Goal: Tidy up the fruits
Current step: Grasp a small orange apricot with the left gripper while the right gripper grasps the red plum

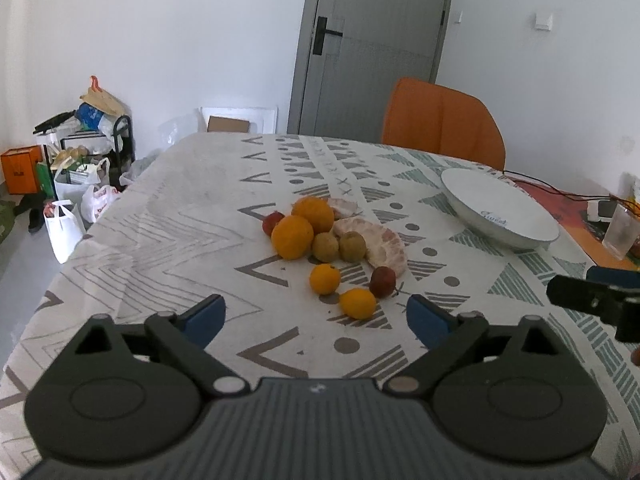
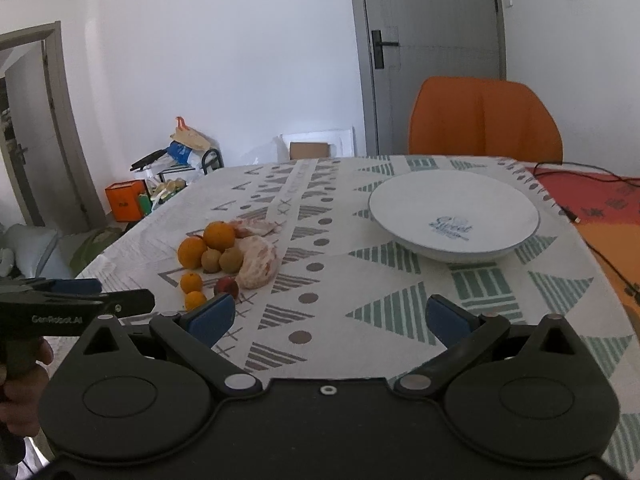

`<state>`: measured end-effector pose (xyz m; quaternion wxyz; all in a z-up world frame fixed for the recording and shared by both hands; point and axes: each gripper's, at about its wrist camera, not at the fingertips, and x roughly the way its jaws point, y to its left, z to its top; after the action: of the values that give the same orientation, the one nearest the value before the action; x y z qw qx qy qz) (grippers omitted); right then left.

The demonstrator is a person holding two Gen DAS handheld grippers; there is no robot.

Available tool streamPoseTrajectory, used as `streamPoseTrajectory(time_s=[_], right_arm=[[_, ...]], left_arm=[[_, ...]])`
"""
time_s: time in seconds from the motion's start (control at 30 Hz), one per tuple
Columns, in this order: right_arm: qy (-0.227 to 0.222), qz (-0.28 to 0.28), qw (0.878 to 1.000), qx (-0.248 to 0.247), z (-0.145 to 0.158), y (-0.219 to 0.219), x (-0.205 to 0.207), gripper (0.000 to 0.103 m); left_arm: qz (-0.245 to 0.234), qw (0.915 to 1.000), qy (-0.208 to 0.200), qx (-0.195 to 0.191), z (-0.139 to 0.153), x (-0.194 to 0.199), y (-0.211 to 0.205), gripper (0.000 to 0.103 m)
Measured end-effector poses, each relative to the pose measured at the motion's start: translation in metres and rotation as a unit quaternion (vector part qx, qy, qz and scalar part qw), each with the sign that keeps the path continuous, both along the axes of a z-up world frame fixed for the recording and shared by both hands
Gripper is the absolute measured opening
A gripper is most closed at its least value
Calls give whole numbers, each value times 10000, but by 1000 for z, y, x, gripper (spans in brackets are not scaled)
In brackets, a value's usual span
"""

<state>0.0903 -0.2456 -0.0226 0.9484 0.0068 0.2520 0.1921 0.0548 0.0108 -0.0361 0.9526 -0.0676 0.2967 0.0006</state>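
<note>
A pile of fruit lies mid-table: two large oranges (image 1: 293,237) (image 2: 219,235), two kiwis (image 1: 325,247) (image 2: 231,259), peeled pomelo pieces (image 1: 386,246) (image 2: 259,262), small oranges (image 1: 357,303) (image 2: 191,282) and small red fruits (image 1: 383,281) (image 2: 226,287). An empty white plate (image 1: 500,210) (image 2: 454,213) stands to the right. My left gripper (image 1: 316,318) is open and empty, just short of the nearest small orange. My right gripper (image 2: 330,318) is open and empty over the cloth, in front of the plate.
The patterned tablecloth (image 1: 192,220) covers the table. An orange chair (image 1: 442,124) stands at the far side. Cables and small items (image 1: 600,208) lie at the right edge. Bags and boxes (image 1: 76,168) crowd the floor at left.
</note>
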Motion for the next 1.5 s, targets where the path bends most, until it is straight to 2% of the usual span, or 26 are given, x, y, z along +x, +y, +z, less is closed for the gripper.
streamPoseTrajectory(time_s=[0.2, 0.53, 0.6, 0.67, 0.8, 1.0, 1.33, 1.5], right_arm=[[32, 108, 9999, 45, -9, 4, 8, 103], [181, 289, 9994, 80, -25, 16, 28, 102], [223, 290, 9993, 99, -27, 18, 31, 96], [253, 306, 9991, 132, -29, 20, 35, 95], [284, 276, 9991, 150, -31, 25, 42, 91], [389, 361, 9984, 184, -33, 36, 51, 79], [373, 690, 9965, 298, -32, 69, 56, 77], [388, 830, 9954, 285, -33, 86, 59, 71]], left_arm=[[2, 9999, 103, -81, -10, 11, 1, 87], [-87, 9992, 308, -232, -25, 34, 0, 67], [-153, 9991, 295, -279, -25, 38, -2, 64], [-224, 9989, 288, -303, -25, 41, -4, 57], [-335, 9981, 318, -411, -27, 47, -9, 26], [-295, 9974, 269, -597, -29, 44, -1, 26], [-33, 9979, 156, -633, -19, 32, 22, 26], [164, 9979, 139, -618, -19, 23, 36, 26]])
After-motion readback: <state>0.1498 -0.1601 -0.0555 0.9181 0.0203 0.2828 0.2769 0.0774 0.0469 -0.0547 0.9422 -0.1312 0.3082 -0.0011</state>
